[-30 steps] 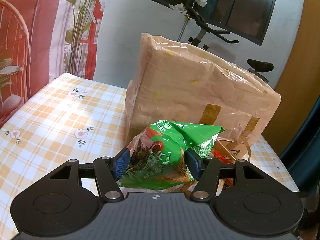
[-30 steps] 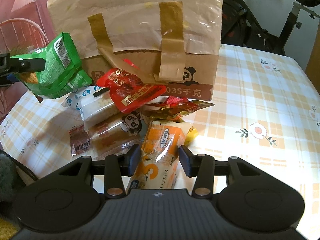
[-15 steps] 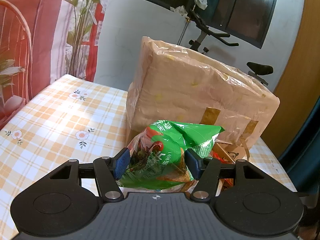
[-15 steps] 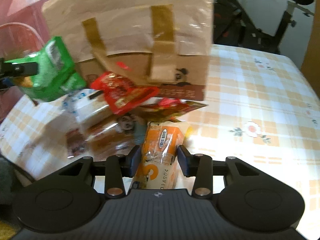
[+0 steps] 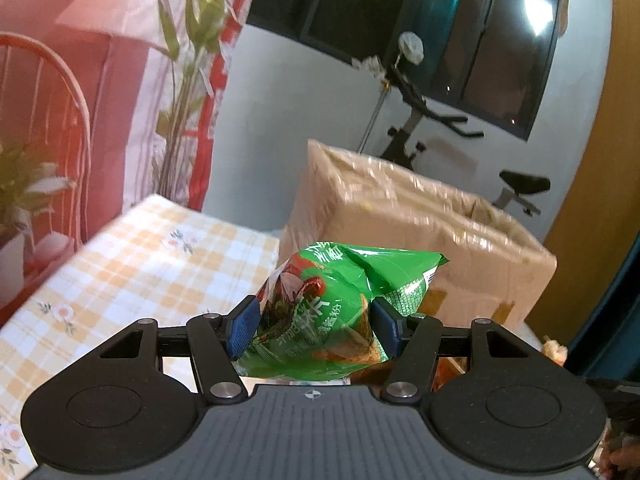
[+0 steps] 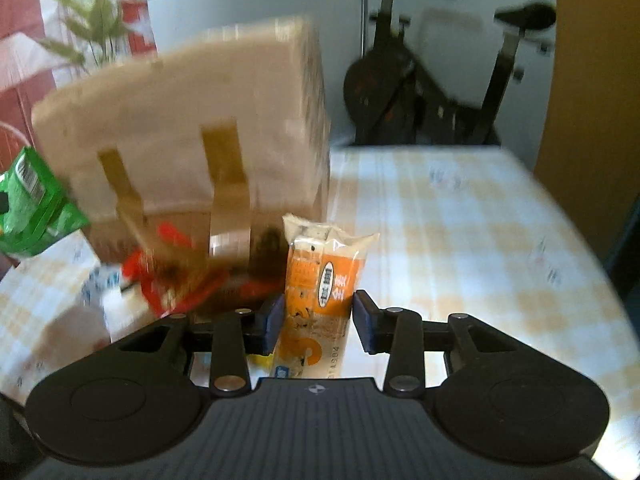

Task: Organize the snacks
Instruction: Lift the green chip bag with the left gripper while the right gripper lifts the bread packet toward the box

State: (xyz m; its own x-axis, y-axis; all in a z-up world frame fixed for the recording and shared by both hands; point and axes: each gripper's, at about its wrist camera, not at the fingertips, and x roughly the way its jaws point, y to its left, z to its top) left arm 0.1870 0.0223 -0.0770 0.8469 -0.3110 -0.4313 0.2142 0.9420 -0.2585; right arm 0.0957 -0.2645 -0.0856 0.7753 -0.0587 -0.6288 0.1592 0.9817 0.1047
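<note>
My left gripper [image 5: 314, 326] is shut on a green snack bag [image 5: 336, 312] and holds it raised in front of the brown paper bag [image 5: 416, 240], near its open top. The green bag also shows at the left edge of the right wrist view [image 6: 30, 208]. My right gripper [image 6: 318, 320] is shut on an orange snack packet [image 6: 320, 292] and holds it lifted off the table, beside the paper bag [image 6: 192, 136]. Several loose snack packets, one of them red [image 6: 168, 280], lie blurred at the bag's foot.
The table has a yellow checked cloth [image 6: 460, 240]. An exercise bike [image 6: 420, 92] stands behind the table. A plant [image 5: 188, 80] and a red chair [image 5: 44, 128] stand at the left. A wooden door [image 5: 600, 160] is at the right.
Both grippers have risen. The left one lifted the green bag up toward the paper bag's top. The right one lifted the orange packet off the pile and swung right.
</note>
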